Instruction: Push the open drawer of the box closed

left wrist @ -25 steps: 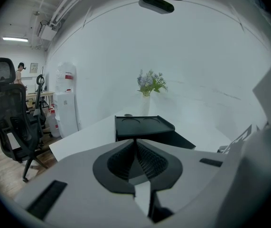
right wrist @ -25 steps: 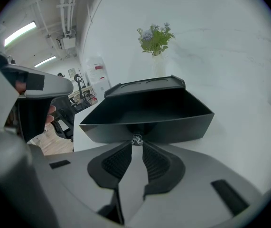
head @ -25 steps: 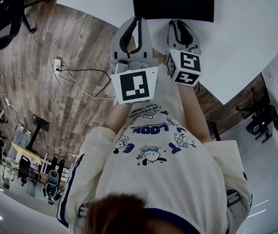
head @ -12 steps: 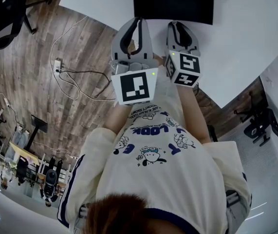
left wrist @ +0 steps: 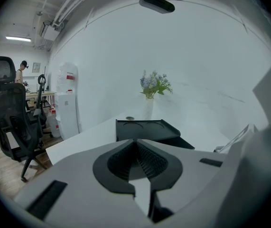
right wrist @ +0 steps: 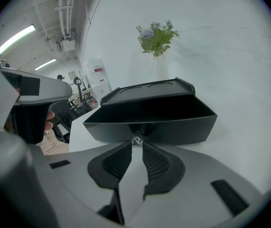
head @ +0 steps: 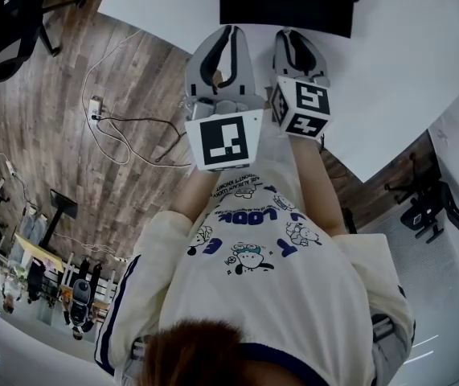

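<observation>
A black box (head: 285, 6) stands on the white table (head: 406, 71) with its drawer (right wrist: 149, 122) pulled out toward me. In the right gripper view the drawer's front wall fills the middle, with a small silver knob (right wrist: 137, 140) at its centre. My right gripper (right wrist: 136, 144) has its tips on either side of that knob, closed down to a narrow gap. My left gripper (left wrist: 136, 141) is shut and empty, held short of the box (left wrist: 144, 128). In the head view the left gripper (head: 221, 34) and the right gripper (head: 297, 37) sit side by side just before the box.
A vase of flowers (left wrist: 149, 103) stands on the table behind the box, against the white wall. Left of the table are a white cabinet (left wrist: 69, 99) and a black office chair (left wrist: 7, 113). Cables (head: 116, 127) lie on the wooden floor.
Both grippers have edged slightly forward toward the box. The drawer stays open.
</observation>
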Tool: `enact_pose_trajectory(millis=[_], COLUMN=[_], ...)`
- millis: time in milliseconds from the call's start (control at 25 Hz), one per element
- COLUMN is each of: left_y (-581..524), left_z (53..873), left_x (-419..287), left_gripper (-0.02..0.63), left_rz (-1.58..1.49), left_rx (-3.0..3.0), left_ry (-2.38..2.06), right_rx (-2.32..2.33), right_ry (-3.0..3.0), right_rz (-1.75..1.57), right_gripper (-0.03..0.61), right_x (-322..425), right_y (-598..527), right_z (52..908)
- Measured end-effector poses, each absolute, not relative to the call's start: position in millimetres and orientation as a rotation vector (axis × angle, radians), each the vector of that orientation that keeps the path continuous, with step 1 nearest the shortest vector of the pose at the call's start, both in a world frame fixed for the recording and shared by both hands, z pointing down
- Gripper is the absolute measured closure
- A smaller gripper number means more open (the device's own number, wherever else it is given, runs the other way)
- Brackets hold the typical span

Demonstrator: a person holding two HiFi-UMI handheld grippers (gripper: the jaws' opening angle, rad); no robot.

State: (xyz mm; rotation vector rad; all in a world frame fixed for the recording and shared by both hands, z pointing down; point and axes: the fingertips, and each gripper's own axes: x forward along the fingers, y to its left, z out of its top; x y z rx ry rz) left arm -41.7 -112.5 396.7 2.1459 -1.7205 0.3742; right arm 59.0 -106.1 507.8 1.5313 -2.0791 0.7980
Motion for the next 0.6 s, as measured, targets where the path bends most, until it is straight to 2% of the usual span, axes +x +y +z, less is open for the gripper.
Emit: enact_pose_trajectory(millis=[600], left_y=[-133], left_z=[401], left_x=[-47], left_gripper=[0.588], left_rz=[0.366], left_rx=[2.135], left_ry=[-1.728], right_rx=[1.567], right_ry=[-2.079], right_rz=[0.806], right_gripper=[0.494], right_x=[55], right_y=[-139], right_z=[508])
